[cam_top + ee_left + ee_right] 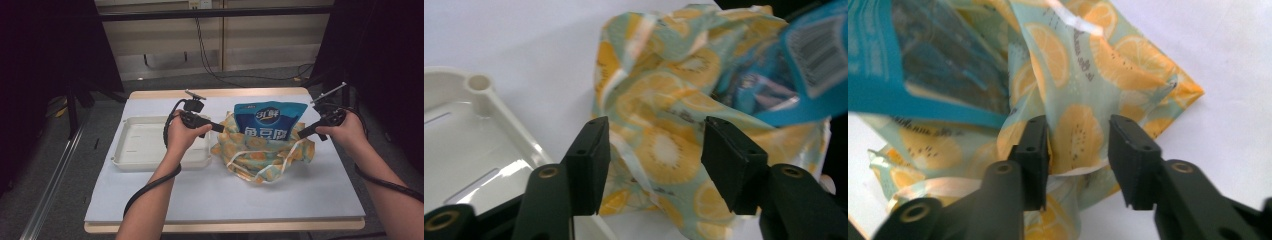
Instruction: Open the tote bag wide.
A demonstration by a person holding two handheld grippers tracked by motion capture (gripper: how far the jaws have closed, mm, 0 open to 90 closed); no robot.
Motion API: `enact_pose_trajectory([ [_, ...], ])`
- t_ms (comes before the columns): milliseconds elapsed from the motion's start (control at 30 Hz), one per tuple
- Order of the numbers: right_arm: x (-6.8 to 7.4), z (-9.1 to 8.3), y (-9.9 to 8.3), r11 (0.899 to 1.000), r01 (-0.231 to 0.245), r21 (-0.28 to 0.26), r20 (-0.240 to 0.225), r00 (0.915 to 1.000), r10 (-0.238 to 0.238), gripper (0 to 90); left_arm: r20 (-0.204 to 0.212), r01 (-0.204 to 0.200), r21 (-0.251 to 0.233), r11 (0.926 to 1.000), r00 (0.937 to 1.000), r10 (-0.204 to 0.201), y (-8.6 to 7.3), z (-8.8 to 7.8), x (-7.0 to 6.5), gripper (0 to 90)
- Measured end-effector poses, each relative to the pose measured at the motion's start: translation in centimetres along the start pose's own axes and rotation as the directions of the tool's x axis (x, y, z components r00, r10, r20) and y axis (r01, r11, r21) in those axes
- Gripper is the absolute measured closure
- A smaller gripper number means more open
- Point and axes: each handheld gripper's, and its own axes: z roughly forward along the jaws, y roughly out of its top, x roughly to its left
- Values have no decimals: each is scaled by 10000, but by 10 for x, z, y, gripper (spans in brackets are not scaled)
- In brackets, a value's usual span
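Near the tabletop's (150, 200) far edge, left tongs (216, 127) and right tongs (301, 133) gape half-open, gripping nothing, flanking the lemon-print bag (260, 152) holding a blue pouch (267, 120)

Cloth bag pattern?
Orange slices on pale green cloth bag; left gripper view shows it best.

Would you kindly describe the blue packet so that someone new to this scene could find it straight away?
Start at the white-covered table and find the crumpled orange-slice-print cloth bag right of the empty cream tray. The blue packet stands upright in that bag, between the left gripper and right gripper. It is the only glossy blue thing there, with large white lettering on its front.
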Motion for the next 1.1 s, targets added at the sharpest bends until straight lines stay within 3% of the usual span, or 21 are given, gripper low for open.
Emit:
enact_pose_trajectory([
  [100,4,-2,-3,10000,78,28,62,9999,-79,560,-61,-622,122,9980,9980,623,-4,0,-9,356],
  [300,7,-1,-9,10000,78,15,1,10000,-78,512,251,-987,68,9951,9948,985,-15,9,-21,287],
  [333,7,-1,-10,9999,110,-3,-61,9999,-110,509,172,-1312,224,9911,9913,1308,-16,10,-23,276],
  [500,8,-1,-15,9999,156,30,-55,9999,-156,475,182,-1650,227,9860,9862,1646,-19,20,-32,251],
  [533,9,-1,-17,9999,104,29,-76,9999,-104,468,274,-1745,6,9847,9843,1744,-19,24,-35,243],
  [567,9,-1,-18,10000,-22,-82,-100,9999,21,464,10,-1976,172,9801,9803,1976,-19,25,-36,224],
  [600,10,-2,-19,10000,-47,-75,-80,10000,47,463,-57,-1954,-3,9807,9807,1954,-19,29,-37,209],
  [667,9,-2,-20,10000,8,-41,-50,10000,-8,458,116,-1897,151,9817,9818,1895,-19,32,-37,207],
  [700,8,-2,-21,9998,195,-88,-97,9998,-196,458,-71,-1956,63,9807,9807,1956,-20,34,-39,204],
  [733,8,-2,-21,9999,119,-80,-71,9999,-120,458,14,-2035,58,9791,9791,2035,-20,35,-40,209],
  [800,8,-1,-22,9999,52,-88,-72,10000,-52,458,-12,-2110,-3,9775,9775,2110,-21,37,-42,257],
  [833,8,0,-22,9999,114,-6,-49,9999,-114,458,119,-2189,221,9755,9757,2186,-21,37,-41,319],
  [900,10,1,-21,10000,-81,35,-94,9999,81,458,343,-2118,156,9772,9768,2112,-22,39,-42,456],
  [967,10,2,-21,10000,24,-38,-109,9999,-25,459,464,-2108,280,9771,9767,2094,-22,39,-43,595],
  [1100,10,2,-21,10000,0,-39,-106,9999,-1,463,651,-2108,501,9763,9761,2074,-22,39,-46,724],
])
